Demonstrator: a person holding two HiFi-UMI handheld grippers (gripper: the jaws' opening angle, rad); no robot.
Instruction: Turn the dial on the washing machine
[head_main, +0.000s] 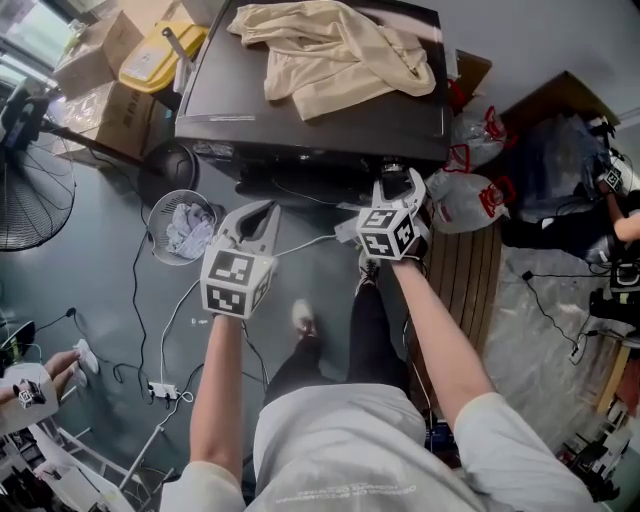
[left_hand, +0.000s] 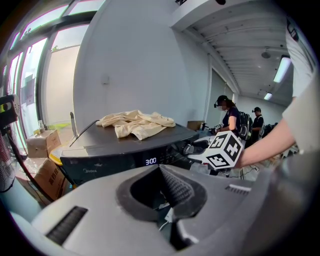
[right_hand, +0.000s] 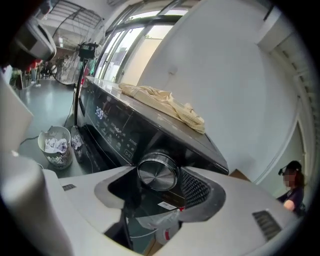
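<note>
Two tongs are reaching toward a dark washing machine (head_main: 230, 90). Far on the left, a wire basket (head_main: 160, 215) is sitting on the floor (head_main: 100, 290), just off the machine's front left corner, and crumpled paper (head_main: 190, 228) is lying inside it.

Next along, the left tongs (head_main: 252, 218) are hanging in the air near the machine's front edge, not touching it. Their jaws are standing apart, and nothing is sitting between them. In the left gripper view, small lit numbers (left_hand: 150, 161) are glowing on the machine's front.

On top of the machine, a pale cloth (head_main: 335, 50) is lying in a crumpled heap, spreading from the middle toward the back right corner.

Further right, the right tongs (head_main: 401, 185) are pushing up against the machine's front, near its right corner. The round shiny dial (right_hand: 157, 172) is sticking out there, and it is sitting right between the jaws. The jaws are standing wide, and the dial is filling the gap, so the pads look to be squeezing it on both sides.

Past the machine's right edge, some plastic bags (head_main: 470, 195) are lying on the floor.
</note>
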